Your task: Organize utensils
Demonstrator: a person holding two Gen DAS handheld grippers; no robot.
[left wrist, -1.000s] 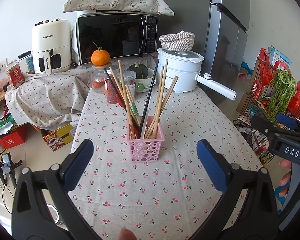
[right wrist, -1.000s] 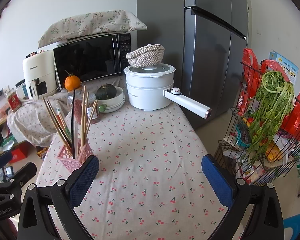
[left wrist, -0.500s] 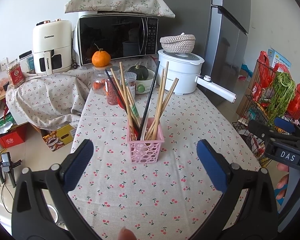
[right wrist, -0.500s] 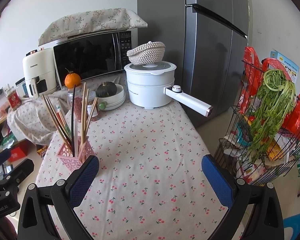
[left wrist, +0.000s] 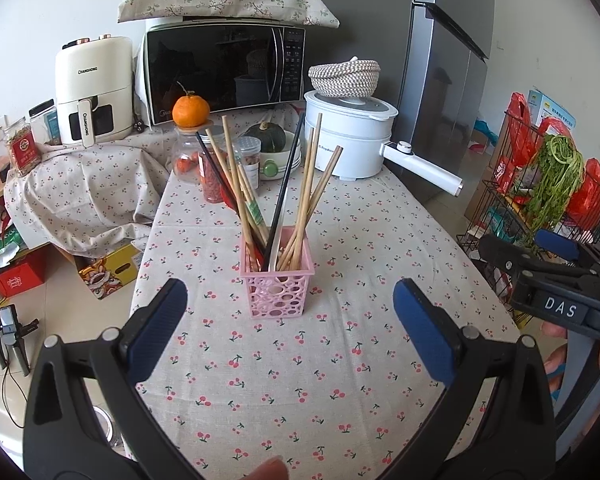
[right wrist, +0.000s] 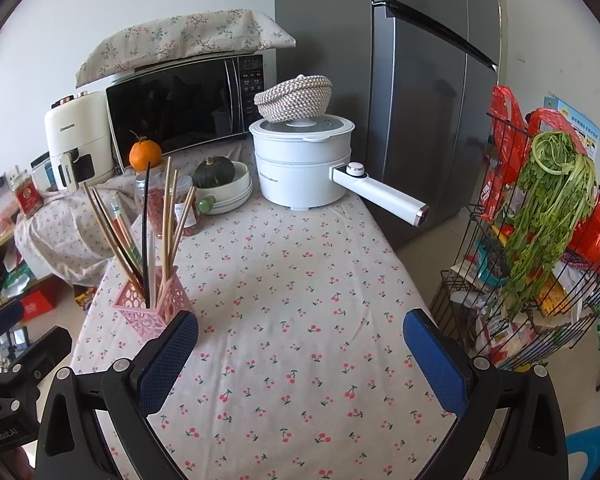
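Landmark: the pink holder stands on the cherry-print tablecloth, and every place below is told from it.

Utensils: the chopsticks — pale wooden ones and a couple of dark ones — stand in the pink holder, fanned out and leaning against its rim. You have none lying loose on the cloth around it that these views show.

Left gripper: your jaws are spread wide with nothing between them, held just short of the holder and centred on it.

Right gripper: jaws likewise spread and empty, off to the right of the holder, over bare cloth; the holder sits just beyond its left finger.

Behind the holder: jars, an orange, a bowl with a squash, and the white pot — all well apart from it.

Step in hand: by the look of it the gathering is done, or nearly so; you are hovering, not gripping.

Next move: if anything remains, it calls for little — either draw both grippers back, or ease the left one forward and close gently on the holder's walls to shift it. Go level, since the leaning sticks would tip it easily.
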